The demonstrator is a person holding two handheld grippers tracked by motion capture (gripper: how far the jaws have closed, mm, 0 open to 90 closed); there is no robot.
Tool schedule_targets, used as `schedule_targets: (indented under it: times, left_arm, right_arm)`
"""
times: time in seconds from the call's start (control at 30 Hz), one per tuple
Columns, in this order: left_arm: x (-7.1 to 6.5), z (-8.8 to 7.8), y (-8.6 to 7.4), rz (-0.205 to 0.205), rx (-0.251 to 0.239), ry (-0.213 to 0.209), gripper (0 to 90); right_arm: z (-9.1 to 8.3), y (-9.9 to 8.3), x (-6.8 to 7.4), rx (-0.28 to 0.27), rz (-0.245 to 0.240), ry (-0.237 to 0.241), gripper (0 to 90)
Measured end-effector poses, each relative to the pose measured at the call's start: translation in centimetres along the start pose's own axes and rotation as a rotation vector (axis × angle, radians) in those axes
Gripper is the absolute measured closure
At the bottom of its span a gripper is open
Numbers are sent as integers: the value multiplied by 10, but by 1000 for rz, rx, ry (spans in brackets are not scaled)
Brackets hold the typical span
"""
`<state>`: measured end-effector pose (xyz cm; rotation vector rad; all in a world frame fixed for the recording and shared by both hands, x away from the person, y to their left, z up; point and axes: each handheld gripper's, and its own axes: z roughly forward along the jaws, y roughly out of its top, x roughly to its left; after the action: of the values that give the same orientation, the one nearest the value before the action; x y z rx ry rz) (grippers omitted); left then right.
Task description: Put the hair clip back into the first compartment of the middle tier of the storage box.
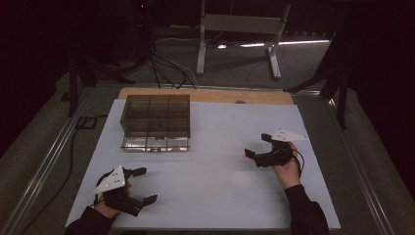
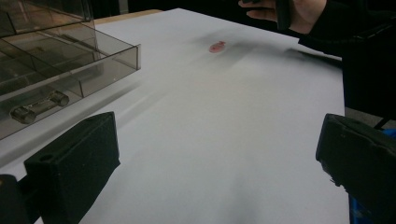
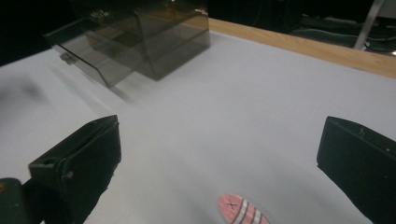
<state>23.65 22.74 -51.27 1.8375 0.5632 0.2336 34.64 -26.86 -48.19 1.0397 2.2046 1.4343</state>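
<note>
Pink striped piece [image 3: 243, 211] not yet picked up; smoky organizer box [image 1: 155, 122] at ten o'clock.
My right gripper [image 1: 258, 147] hovers gaping just over it; left gripper [image 1: 144, 185] idles, spread wide, holding nothing.

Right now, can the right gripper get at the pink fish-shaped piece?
Probably yes. The right gripper is open, and the pink fish-shaped piece lies flat on the white table just ahead between its jaws, with nothing in the way.

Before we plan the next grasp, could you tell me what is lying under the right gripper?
Under the right gripper, between its open jaws, a small pink striped fish-shaped piece lies flat on the white table. Its lower end is cut off by the frame edge.
</note>
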Motion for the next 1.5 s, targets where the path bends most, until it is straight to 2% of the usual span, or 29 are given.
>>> schedule_targets:
  times: [0.1, 0.27, 0.63, 0.7, 0.73, 0.8, 0.83, 0.9, 0.97, 1.07, 1.13, 1.2, 1.23, 1.37, 1.4, 1.47, 1.5]
  left_arm:
    - [0, 0, 0, -3, 1, -1, 4]
    - [0, 0, 0, -3, 1, -2, 4]
    - [0, 0, 0, -5, 1, -4, 4]
    - [0, 0, 0, -5, 1, -4, 4]
    - [0, 0, 0, -3, -1, -6, 4]
    - [0, 0, 0, -4, 0, -6, 4]
    - [0, 0, 0, -4, 1, -5, 4]
    - [0, 0, 0, -1, 0, -5, 4]
    - [0, 0, 0, -4, 0, -5, 4]
    - [0, 0, 0, -5, -1, -5, 4]
    - [0, 0, 0, -2, -1, -5, 4]
    - [0, 0, 0, -4, 2, -5, 4]
    - [0, 0, 0, -3, 1, -5, 4]
    - [0, 0, 0, -3, -1, -5, 4]
    - [0, 0, 0, -5, 1, -5, 4]
    - [0, 0, 0, -4, 0, -5, 4]
    - [0, 0, 0, -2, -1, -5, 4]
  right_arm:
    - [1, -1, -1, 6, 2, -1, 0]
    - [8, -4, -6, 63, 9, -29, 0]
    - [14, -9, -14, 104, 49, -28, 0]
    - [14, -10, -15, 101, 50, -35, 0]
    - [14, -11, -15, 111, 41, -58, 0]
    - [14, -11, -16, 108, 30, -59, 0]
    - [14, -12, -17, 105, 10, -68, 0]
    - [13, -13, -18, 109, 10, -64, 0]
    - [13, -14, -20, 127, 6, -74, 53]
    - [14, -16, -21, 137, 8, -72, 54]
    - [14, -16, -21, 146, 20, -77, 58]
    - [19, -18, -21, 174, 47, -55, 86]
    - [20, -19, -21, 180, 53, -49, 130]
    - [24, -20, -20, 197, 55, -44, 177]
    - [25, -20, -20, 207, 48, -46, 251]
    - [25, -20, -21, 212, 46, -45, 275]
    - [26, -20, -21, 222, 35, -45, 314]
